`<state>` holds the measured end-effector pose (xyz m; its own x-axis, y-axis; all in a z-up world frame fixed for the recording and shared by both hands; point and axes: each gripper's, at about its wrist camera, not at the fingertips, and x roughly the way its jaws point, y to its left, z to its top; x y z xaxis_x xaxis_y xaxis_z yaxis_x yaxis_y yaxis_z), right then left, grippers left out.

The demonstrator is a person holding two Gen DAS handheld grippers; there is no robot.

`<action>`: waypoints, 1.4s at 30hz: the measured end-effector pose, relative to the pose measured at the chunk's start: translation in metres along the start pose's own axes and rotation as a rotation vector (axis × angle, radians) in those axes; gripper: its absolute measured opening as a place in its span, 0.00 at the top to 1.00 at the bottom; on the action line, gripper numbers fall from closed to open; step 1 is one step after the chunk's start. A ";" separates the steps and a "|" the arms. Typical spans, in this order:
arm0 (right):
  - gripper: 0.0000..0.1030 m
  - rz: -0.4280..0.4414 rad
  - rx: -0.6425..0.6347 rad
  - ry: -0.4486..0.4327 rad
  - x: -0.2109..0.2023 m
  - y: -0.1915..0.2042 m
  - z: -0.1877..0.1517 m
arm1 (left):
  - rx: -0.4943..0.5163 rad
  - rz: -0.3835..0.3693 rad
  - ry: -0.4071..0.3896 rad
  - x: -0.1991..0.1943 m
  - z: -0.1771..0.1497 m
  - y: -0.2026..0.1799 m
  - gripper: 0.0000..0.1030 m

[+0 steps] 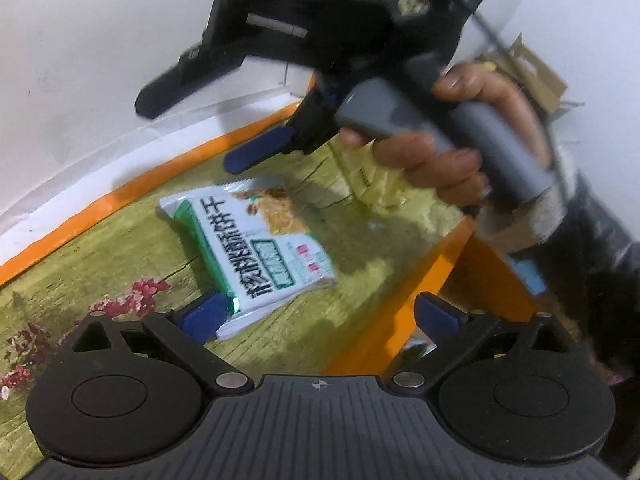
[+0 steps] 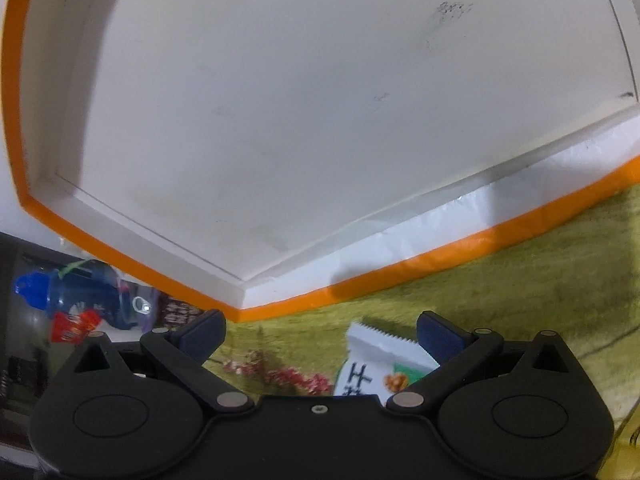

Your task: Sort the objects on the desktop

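Biscuit packet (image 1: 248, 252) lies flat on the green-clothed bench (image 1: 100, 248), one corner touching a pad of the left tongs (image 1: 320, 316), which gape wide and hold nothing. Right tongs (image 2: 320, 334), a hand (image 1: 452, 148) gripping them, also spread and empty, beside the orange-edged white tray (image 2: 280, 120). Packet print is Chinese, blurred.

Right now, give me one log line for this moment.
left tongs: open, empty | right tongs: open, empty | biscuit pack: flat on mat | white tray: empty
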<state>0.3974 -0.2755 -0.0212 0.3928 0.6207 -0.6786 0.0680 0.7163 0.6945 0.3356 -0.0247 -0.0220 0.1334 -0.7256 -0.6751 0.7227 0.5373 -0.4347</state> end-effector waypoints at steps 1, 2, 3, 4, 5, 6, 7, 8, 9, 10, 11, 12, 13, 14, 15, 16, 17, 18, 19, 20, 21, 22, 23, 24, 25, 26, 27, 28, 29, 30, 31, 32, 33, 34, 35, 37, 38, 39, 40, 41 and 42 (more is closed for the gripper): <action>0.00 0.000 -0.008 0.000 0.001 0.000 0.001 | -0.002 -0.018 -0.014 -0.004 0.001 -0.001 0.02; 0.00 0.000 -0.014 0.001 0.001 -0.002 0.002 | -0.001 -0.040 -0.022 -0.008 0.002 -0.002 0.02; 0.00 0.001 -0.013 0.006 0.001 -0.003 0.003 | 0.001 -0.060 -0.024 -0.009 0.002 -0.004 0.02; 0.00 0.002 -0.010 0.011 0.002 -0.004 0.005 | 0.002 -0.085 -0.020 -0.010 0.002 -0.005 0.02; 0.00 0.003 -0.008 0.016 0.003 -0.005 0.006 | 0.004 -0.108 -0.010 -0.009 0.002 -0.007 0.02; 0.00 0.005 -0.004 0.019 0.004 -0.006 0.007 | 0.005 -0.125 0.000 -0.007 0.002 -0.008 0.01; 0.00 0.009 0.001 0.021 0.006 -0.007 0.007 | 0.003 -0.131 0.015 -0.003 0.001 -0.009 0.01; 0.00 0.014 0.006 0.026 0.007 -0.008 0.008 | 0.000 -0.129 0.034 0.002 0.001 -0.009 0.01; 0.00 0.019 0.011 0.031 0.008 -0.010 0.008 | -0.006 -0.123 0.056 0.007 0.001 -0.009 0.01; 0.00 0.025 0.015 0.037 0.009 -0.011 0.008 | -0.020 -0.116 0.079 0.013 0.001 -0.007 0.01; 0.00 0.029 0.019 0.043 0.009 -0.012 0.008 | -0.036 -0.110 0.102 0.018 0.001 -0.005 0.01; 0.00 0.033 0.024 0.050 0.010 -0.013 0.008 | -0.054 -0.101 0.121 0.023 0.001 -0.002 0.01; 0.00 0.037 0.031 0.057 0.009 -0.015 0.007 | -0.075 -0.085 0.136 0.027 0.000 0.002 0.01; 0.00 0.042 0.039 0.065 0.009 -0.017 0.007 | -0.096 -0.065 0.146 0.030 0.001 0.005 0.01; 0.00 0.047 0.048 0.072 0.007 -0.019 0.006 | -0.114 -0.044 0.149 0.033 0.001 0.008 0.01; 0.00 0.051 0.056 0.079 0.005 -0.021 0.005 | -0.131 -0.034 0.140 0.033 0.002 0.011 0.01; 0.00 0.056 0.065 0.086 0.003 -0.024 0.005 | -0.145 -0.026 0.128 0.032 0.004 0.014 0.01; 0.00 0.059 0.075 0.090 0.001 -0.026 0.004 | -0.160 -0.014 0.121 0.031 0.006 0.016 0.01; 0.00 0.062 0.085 0.092 -0.001 -0.029 0.003 | -0.168 0.005 0.111 0.030 0.007 0.019 0.01; 0.00 0.070 0.096 0.094 -0.003 -0.032 0.001 | -0.169 0.024 0.102 0.030 0.008 0.020 0.01; 0.00 0.082 0.110 0.097 -0.006 -0.036 -0.001 | -0.169 0.040 0.093 0.030 0.009 0.021 0.01; 0.00 0.096 0.124 0.101 -0.010 -0.039 -0.003 | -0.172 0.054 0.083 0.030 0.009 0.022 0.01; 0.00 0.105 0.137 0.106 -0.012 -0.042 -0.006 | -0.176 0.064 0.075 0.030 0.010 0.023 0.01; 0.00 0.113 0.147 0.111 -0.013 -0.045 -0.009 | -0.176 0.073 0.067 0.030 0.010 0.023 0.01; 0.00 0.118 0.157 0.118 -0.015 -0.048 -0.014 | -0.175 0.086 0.056 0.031 0.010 0.023 0.01; 0.00 0.124 0.167 0.125 -0.016 -0.051 -0.019 | -0.175 0.101 0.045 0.031 0.010 0.023 0.01; 0.00 0.129 0.177 0.134 -0.017 -0.053 -0.024 | -0.173 0.116 0.035 0.032 0.011 0.023 0.01; 0.00 0.133 0.187 0.143 -0.019 -0.055 -0.029 | -0.171 0.127 0.026 0.033 0.011 0.023 0.01; 0.00 0.140 0.194 0.151 -0.020 -0.056 -0.034 | -0.168 0.137 0.018 0.034 0.011 0.022 0.01; 0.00 0.145 0.196 0.156 -0.021 -0.056 -0.038 | -0.165 0.145 0.013 0.034 0.011 0.022 0.01; 0.00 0.149 0.198 0.162 -0.022 -0.056 -0.043 | -0.159 0.156 0.009 0.035 0.011 0.021 0.01; 0.00 0.148 0.199 0.159 -0.025 -0.056 -0.046 | -0.153 0.169 0.006 0.035 0.012 0.019 0.01; 0.00 0.142 0.200 0.154 -0.026 -0.056 -0.049 | -0.149 0.177 0.005 0.035 0.012 0.019 0.01; 0.00 0.138 0.200 0.147 -0.028 -0.056 -0.051 | -0.145 0.184 0.005 0.034 0.011 0.018 0.01; 0.00 0.135 0.203 0.136 -0.029 -0.056 -0.052 | -0.143 0.188 0.005 0.033 0.010 0.018 0.01; 0.00 0.134 0.212 0.116 -0.030 -0.059 -0.053 | -0.139 0.194 0.006 0.033 0.010 0.020 0.01; 0.00 0.136 0.216 0.107 -0.031 -0.060 -0.053 | -0.136 0.197 0.006 0.033 0.009 0.021 0.01; 0.01 0.140 0.222 0.103 -0.030 -0.062 -0.053 | -0.131 0.201 0.007 0.033 0.008 0.020 0.01; 0.02 0.146 0.228 0.100 -0.030 -0.063 -0.054 | -0.123 0.208 0.009 0.032 0.008 0.019 0.02; 0.03 0.152 0.233 0.098 -0.029 -0.064 -0.054 | -0.117 0.216 0.012 0.031 0.008 0.018 0.02; 0.04 0.152 0.235 0.095 -0.028 -0.065 -0.055 | -0.113 0.224 0.015 0.029 0.007 0.018 0.04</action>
<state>0.3318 -0.3221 -0.0600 0.3280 0.7503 -0.5740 0.2296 0.5261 0.8188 0.3569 -0.0393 -0.0456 0.2708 -0.5769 -0.7706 0.5959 0.7292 -0.3365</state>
